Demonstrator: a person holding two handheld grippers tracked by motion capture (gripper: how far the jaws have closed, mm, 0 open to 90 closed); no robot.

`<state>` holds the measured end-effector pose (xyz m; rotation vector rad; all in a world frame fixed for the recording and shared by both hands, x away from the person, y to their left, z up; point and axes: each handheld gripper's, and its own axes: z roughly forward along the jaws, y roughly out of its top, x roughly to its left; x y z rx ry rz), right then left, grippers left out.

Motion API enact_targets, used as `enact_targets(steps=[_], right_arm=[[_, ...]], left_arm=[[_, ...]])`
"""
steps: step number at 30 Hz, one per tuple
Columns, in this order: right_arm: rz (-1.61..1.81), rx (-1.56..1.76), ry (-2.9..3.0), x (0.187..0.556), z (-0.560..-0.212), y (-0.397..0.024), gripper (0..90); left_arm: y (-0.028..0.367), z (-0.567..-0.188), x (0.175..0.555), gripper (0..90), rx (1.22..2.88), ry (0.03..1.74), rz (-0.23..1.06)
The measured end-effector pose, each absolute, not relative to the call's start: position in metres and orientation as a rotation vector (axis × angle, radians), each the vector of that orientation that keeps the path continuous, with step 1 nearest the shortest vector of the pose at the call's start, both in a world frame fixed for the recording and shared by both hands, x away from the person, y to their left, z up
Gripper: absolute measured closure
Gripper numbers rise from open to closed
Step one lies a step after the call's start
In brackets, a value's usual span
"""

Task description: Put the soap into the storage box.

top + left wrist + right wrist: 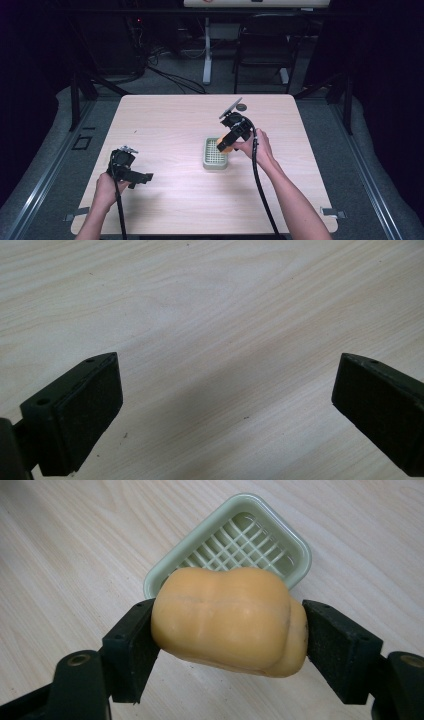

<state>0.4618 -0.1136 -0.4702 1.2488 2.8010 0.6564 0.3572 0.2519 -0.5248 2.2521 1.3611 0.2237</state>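
The desk (175, 120) is a pale wood-grain top with rounded corners, standing on grey carpet in a dark, black-curtained room. Beyond its far edge a black chair (262, 45) stands beside a white stand leg (207, 50), with cables (170, 77) trailing across the floor. A small dark round object (242, 107) lies near the far edge of the desk, right of centre; it is too small to tell what it is.

There are two hand-held grippers, one dish and one orange piece. The left hand-held gripper (142, 178) is held by the left hand (107, 187) low over the desk near the near-left corner; in the left gripper view its jaws stand wide apart with bare wood grain between them and nothing held. The right hand-held gripper (227, 145) is held by the right hand (257, 147) right of the desk's centre, pointed down. Its jaws are closed on a smooth, lumpy orange-yellow object (227, 622), soft-looking like a sponge or a soap bar, pressed on both sides by the pads (132, 645). It hangs just above the right edge of a pale green soap dish (215, 155) with a grid-patterned bottom, which sits on the desk a little right of centre. In the right gripper view the dish (270, 527) shows behind the held piece. Whether the piece touches the dish rim I cannot tell.
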Motion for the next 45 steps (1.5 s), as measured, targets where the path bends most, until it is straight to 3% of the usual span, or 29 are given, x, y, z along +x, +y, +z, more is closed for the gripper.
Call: enact_targets(steps=[45], right_arm=[[0.462, 1.236, 2.92, 0.477, -0.498, -0.079, 25.8]], left_arm=[[0.252, -0.525, 0.357, 0.0, 2.253, 1.358, 0.22]])
